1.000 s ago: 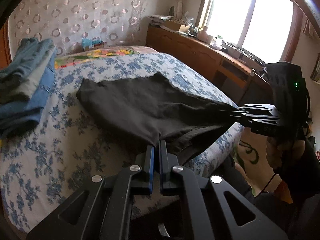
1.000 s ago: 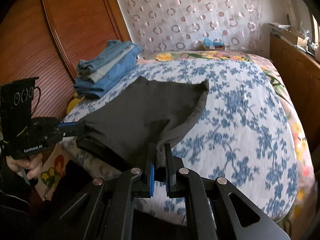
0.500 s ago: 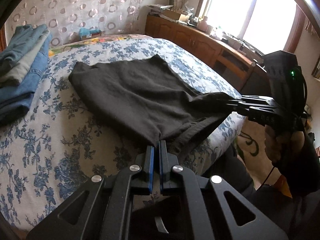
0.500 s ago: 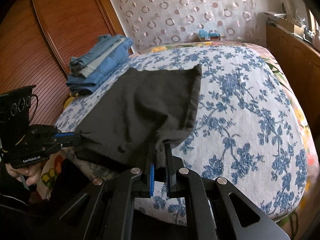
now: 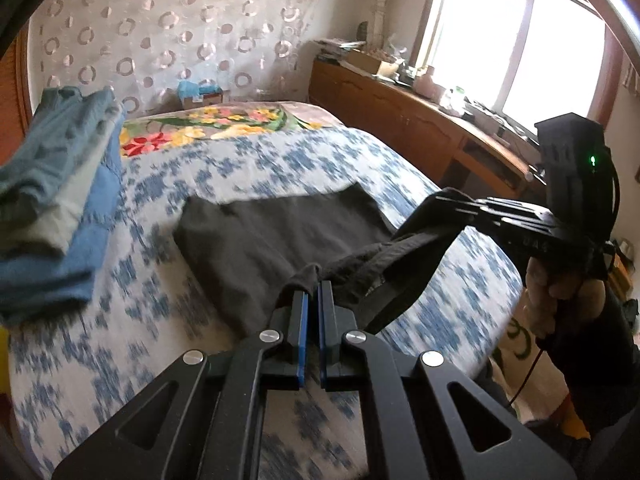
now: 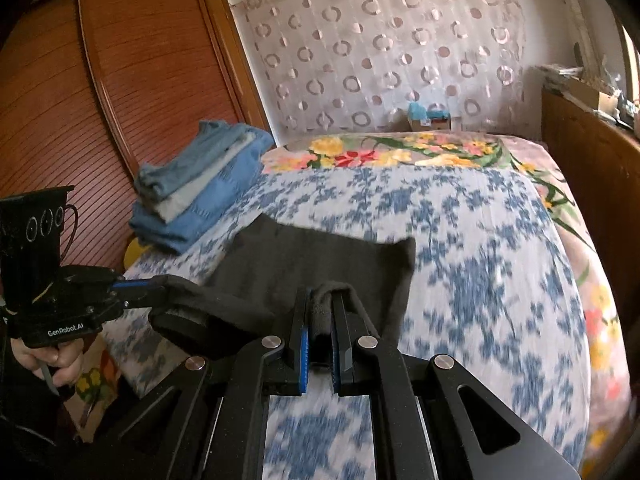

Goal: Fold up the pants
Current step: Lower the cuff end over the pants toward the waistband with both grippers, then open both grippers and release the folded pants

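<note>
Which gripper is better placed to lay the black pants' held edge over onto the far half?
Neither alone, probably: left gripper and right gripper are both shut on the black pants, one corner each, lifted off the bed.

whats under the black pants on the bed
The blue floral bedspread lies under the black pants. Whatever sits beneath their spread part is covered.

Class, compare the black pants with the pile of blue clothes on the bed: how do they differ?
The black pants are dark and lifted at one edge by both grippers; the blue pile is light and untouched. The pants lie as one spread piece; the pile is stacked in folded layers. Both rest on the floral bedspread.
</note>
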Demonstrator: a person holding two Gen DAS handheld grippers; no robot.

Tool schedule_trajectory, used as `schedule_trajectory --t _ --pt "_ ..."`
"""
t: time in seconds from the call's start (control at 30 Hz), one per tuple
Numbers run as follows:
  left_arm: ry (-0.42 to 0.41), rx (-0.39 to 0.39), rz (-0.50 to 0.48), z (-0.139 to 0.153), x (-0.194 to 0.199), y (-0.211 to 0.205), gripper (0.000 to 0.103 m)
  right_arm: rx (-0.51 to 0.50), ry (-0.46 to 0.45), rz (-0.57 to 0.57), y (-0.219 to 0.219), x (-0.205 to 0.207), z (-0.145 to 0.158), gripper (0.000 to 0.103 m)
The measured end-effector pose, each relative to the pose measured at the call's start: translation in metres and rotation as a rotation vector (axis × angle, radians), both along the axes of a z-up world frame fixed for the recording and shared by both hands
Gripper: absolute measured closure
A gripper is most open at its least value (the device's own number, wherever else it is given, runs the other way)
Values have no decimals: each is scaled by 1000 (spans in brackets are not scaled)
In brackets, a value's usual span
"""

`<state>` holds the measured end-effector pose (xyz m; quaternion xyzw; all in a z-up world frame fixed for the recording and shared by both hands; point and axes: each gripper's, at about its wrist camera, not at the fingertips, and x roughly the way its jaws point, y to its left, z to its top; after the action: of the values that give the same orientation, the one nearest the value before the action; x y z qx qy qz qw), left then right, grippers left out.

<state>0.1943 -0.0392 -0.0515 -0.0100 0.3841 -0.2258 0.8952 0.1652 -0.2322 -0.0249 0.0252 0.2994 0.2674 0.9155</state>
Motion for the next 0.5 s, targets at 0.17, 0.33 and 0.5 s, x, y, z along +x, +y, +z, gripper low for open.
schedule_trajectory --t 0.17,0.33,0.5 --pt "13 6 15 -7 32 4 99 0 24 -3 8 35 -9 95" --pt "34 9 21 -16 57 5 99 -10 56 -11 15 66 -20 95" --pt "41 3 27 -20 76 9 99 -13 72 -16 21 85 -22 96"
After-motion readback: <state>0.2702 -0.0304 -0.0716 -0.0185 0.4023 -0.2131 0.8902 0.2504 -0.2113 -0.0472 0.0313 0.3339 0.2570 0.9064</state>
